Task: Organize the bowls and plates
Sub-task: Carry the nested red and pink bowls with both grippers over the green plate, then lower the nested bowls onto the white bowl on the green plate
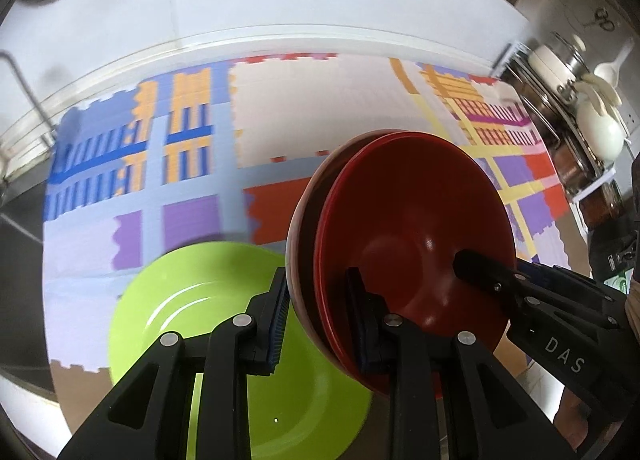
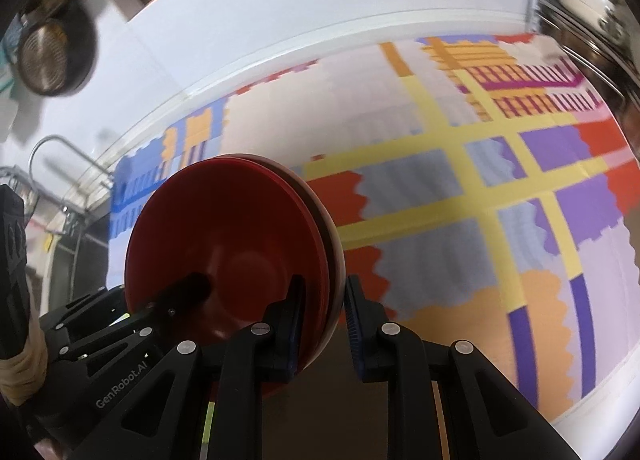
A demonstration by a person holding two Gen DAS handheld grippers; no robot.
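Mat: we see a patchwork mat (image 1: 280,128) covering the counter.
Green plate: green plate (image 1: 168,312) lies flat, near left.
Red bowls: red bowls (image 1: 420,228), nested, held on edge above the mat.
Left gripper: left gripper (image 1: 320,320) pinches their rim.
Right gripper: right gripper (image 2: 324,324) straddles the rim, outer finger apart.

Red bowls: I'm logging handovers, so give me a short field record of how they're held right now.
item: red bowls, two nested, tilted on edge
left gripper: fingers straddle the rims, seemingly clamped
right gripper: fingers straddle the rims, outer pad apart
below: green plate flat on patterned mat
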